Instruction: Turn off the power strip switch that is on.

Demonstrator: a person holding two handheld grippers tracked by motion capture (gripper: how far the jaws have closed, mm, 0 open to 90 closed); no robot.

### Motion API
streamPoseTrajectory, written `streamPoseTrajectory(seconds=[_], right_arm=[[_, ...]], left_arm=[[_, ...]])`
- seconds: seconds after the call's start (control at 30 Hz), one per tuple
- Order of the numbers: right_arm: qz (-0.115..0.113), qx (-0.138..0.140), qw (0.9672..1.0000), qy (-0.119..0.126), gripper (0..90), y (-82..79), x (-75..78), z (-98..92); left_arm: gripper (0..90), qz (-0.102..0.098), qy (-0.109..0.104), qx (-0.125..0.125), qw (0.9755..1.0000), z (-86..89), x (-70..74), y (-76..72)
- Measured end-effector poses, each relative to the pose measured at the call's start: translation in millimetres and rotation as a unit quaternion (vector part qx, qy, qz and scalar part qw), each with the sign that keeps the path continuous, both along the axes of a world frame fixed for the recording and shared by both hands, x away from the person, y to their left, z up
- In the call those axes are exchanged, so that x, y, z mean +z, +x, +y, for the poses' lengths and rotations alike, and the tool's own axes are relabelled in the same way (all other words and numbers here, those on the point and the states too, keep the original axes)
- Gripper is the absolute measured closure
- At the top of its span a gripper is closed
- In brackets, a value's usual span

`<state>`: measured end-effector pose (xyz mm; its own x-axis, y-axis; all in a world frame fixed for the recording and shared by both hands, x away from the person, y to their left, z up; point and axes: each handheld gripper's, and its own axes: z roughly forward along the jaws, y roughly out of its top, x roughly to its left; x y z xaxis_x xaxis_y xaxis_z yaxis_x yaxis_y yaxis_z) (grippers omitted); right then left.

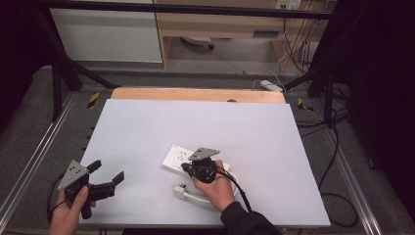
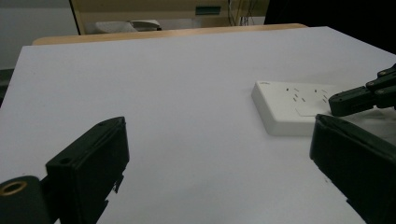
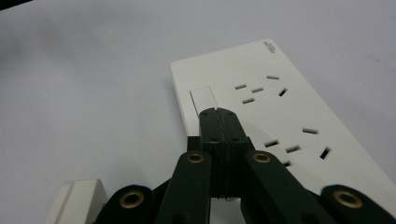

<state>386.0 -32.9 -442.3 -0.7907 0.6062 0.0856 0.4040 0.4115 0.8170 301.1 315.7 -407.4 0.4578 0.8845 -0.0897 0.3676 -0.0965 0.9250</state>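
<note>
- The power strip (image 1: 182, 159) lies flat on the white tabletop (image 1: 205, 127), toward its near edge, right of centre; its near end is hidden under the right hand.
- The right gripper (image 3: 218, 112) has its jaws pressed together, tips resting on the strip beside its rocker switch (image 3: 204, 99).
- A white plug (image 1: 182, 192) lies near the tabletop's near edge, its cord partly covered by the right hand (image 1: 218, 188).
- The left gripper (image 1: 105, 171), jaws wide apart and empty, hovers over the near left corner.
</note>
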Motion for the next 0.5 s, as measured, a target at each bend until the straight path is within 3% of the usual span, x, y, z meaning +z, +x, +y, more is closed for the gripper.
streamPoseTrajectory(seconds=[0.5], right_arm=[[-0.016,-0.001,0.9995,0.028,90.0,-3.1,6.4,-2.4]], left_arm=[[4.6,0.0,0.001,0.0,1.0,0.1,0.0,0.1]])
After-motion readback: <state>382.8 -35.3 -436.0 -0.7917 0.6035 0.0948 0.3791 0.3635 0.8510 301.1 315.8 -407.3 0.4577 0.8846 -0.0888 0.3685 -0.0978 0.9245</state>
